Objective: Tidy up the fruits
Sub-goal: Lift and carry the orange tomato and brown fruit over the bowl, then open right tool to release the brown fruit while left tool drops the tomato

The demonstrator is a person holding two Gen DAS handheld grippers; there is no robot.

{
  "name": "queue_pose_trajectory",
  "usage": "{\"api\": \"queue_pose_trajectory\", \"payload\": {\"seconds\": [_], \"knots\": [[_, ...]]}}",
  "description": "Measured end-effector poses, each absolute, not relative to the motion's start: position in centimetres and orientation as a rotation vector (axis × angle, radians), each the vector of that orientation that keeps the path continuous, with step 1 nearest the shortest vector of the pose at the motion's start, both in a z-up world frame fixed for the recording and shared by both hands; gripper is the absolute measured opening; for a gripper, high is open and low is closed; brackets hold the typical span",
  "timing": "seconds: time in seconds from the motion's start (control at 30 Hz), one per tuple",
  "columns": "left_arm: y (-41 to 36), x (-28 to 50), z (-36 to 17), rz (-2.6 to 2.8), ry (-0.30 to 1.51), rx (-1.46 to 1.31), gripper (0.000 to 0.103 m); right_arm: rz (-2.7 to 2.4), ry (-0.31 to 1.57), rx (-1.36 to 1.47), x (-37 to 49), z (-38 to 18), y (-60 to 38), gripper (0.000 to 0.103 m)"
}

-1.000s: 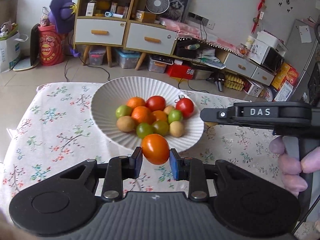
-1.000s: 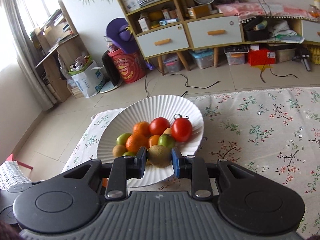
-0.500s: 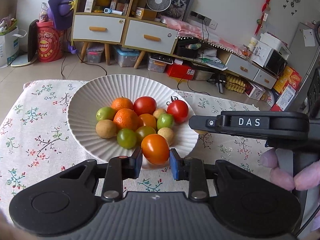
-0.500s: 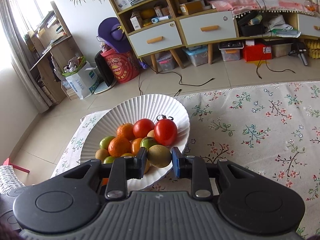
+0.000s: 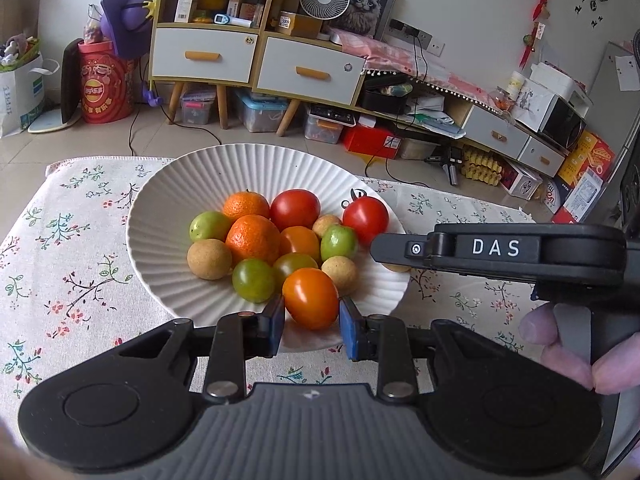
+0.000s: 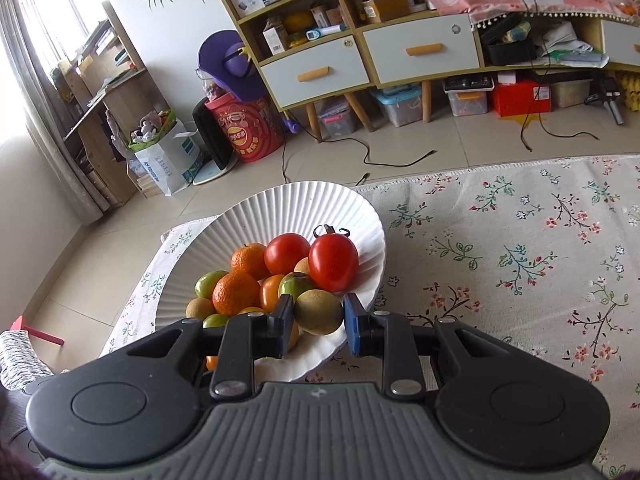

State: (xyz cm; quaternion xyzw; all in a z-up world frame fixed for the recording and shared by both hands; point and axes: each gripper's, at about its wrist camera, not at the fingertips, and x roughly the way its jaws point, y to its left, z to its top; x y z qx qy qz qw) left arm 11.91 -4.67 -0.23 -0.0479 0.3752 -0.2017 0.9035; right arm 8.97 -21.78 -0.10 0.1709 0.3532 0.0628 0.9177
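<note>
Altogether two red tomatoes (image 5: 295,210), two mandarins (image 5: 253,239)

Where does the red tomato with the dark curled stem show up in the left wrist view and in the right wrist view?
Left wrist: the stemmed red tomato lies at the plate's right edge, right of centre.
Right wrist: it sits near the middle, at the right of the pile, above the brown fruit in the jaws.
Shared landmark: the white ribbed plate.
</note>
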Motion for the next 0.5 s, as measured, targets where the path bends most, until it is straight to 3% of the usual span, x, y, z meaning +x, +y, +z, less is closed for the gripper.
{"api": "queue_pose_trajectory", "payload": {"seconds": [0.17,0.5], "knots": [[-5.20,11.78,-0.12,-0.416,0.767,-0.082,0.027,0.138,0.729,0.363,8.99,-0.08,-21.76,0.027],[-5.59,11.37,0.53,-0.418,0.746,-0.036,0.046,0.124,0.717,0.371,8.69,0.66,-21.78,0.046]]}}
